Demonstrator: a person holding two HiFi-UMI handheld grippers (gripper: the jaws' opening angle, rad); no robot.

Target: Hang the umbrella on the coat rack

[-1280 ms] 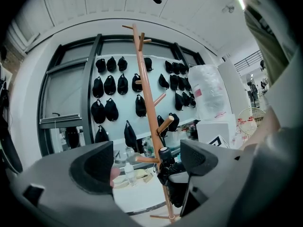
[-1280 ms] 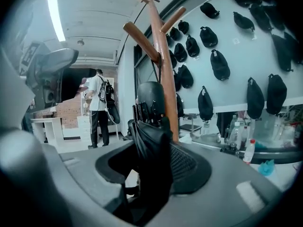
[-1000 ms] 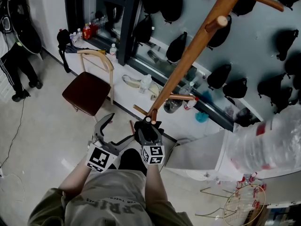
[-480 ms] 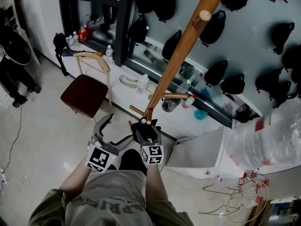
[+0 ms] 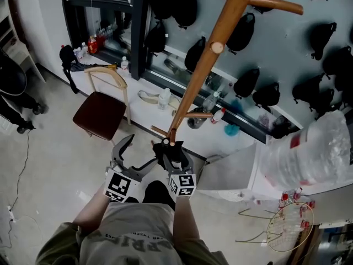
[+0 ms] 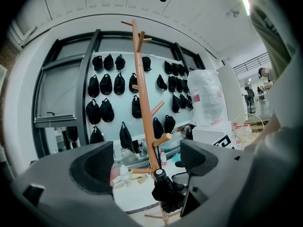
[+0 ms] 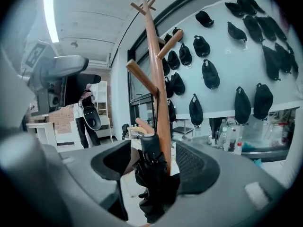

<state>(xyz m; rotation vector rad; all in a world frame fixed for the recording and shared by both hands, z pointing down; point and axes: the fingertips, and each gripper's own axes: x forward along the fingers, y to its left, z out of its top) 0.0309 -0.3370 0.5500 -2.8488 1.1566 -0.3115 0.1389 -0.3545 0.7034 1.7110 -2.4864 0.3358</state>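
Since earlier frame: right gripper (image 7: pixel 154 162) jaws have just been opening | now spread, umbrella (image 6: pixel 163 193) between them, not pinched | left gripper (image 6: pixel 147 162) spread, empty | umbrella seems hung by its cord on a peg (image 7: pixel 142 77) of coat rack (image 5: pixel 207 65) | left: only withdraw | clear bag (image 5: pixel 311 153): contents unclear

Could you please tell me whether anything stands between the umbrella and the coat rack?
Nothing visible does. The umbrella is close against the coat rack pole, between the jaws of the right claw, which have just been opening.
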